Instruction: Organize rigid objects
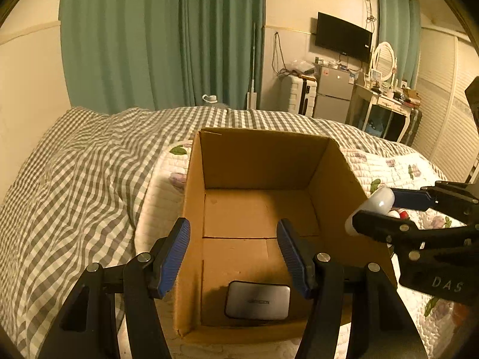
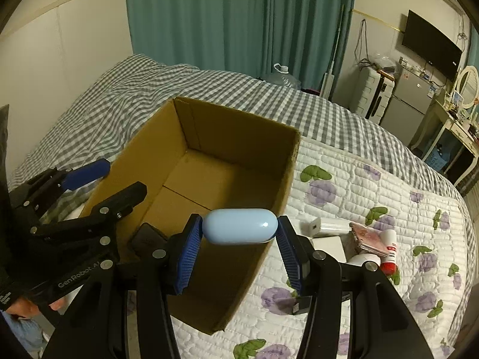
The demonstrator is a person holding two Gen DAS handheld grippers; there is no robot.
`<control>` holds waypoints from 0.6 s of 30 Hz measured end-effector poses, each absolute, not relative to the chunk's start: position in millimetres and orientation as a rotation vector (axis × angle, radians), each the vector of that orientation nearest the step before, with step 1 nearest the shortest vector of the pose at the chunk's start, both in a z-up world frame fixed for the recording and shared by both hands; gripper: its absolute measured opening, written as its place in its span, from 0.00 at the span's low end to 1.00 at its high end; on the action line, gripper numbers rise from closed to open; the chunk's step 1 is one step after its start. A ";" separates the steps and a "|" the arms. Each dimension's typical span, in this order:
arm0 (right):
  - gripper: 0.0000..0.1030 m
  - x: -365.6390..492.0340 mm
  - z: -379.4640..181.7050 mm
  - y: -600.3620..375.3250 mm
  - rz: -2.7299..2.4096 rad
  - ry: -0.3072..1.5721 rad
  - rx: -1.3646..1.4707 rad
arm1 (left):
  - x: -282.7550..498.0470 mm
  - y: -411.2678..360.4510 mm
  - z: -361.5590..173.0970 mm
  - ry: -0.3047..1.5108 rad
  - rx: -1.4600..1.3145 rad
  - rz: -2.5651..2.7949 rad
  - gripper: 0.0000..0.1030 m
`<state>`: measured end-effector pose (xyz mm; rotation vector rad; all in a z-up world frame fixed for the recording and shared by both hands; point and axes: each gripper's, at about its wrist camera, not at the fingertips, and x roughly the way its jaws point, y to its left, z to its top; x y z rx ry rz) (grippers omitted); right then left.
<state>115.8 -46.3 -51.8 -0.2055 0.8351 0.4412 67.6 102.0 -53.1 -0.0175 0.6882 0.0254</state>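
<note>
Cardboard box (image 1: pixel 263 161) sits right in front of both my tongs, open top, on the quilted flowery bedspread (image 2: pixel 359 185). My left gripper (image 1: pixel 233 257) hangs over the near edge of the box with its blue pads spread apart and nothing between them. Straight below it, flat on the box floor against the near wall, lies a grey slab-shaped gadget (image 1: pixel 257 300) with rounded corners.

My right gripper (image 2: pixel 239 246) is pinching a pale blue capsule-shaped case (image 2: pixel 239 226) by its two rounded ends, long side across, held above the box's right wall. Just to the right of that gripper, out on the bedspread, there's a little pile: a white charger block (image 2: pixel 324 226), a pinkish packet (image 2: pixel 369 237) and a red-and-white tube (image 2: pixel 390 254), all crowded together.
</note>
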 end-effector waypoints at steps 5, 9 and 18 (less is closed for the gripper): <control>0.80 114.4 -35.6 -66.1 0.437 0.770 -0.097 | 65.0 98.9 -49.6 0.688 0.001 0.042 0.61; 0.80 111.5 -24.1 -86.2 0.389 0.745 -0.106 | 60.2 85.9 -40.1 0.682 0.028 0.038 0.61; 0.81 92.9 -4.5 -170.5 0.257 0.707 -0.105 | 51.9 6.5 -18.7 0.685 0.062 -0.073 0.64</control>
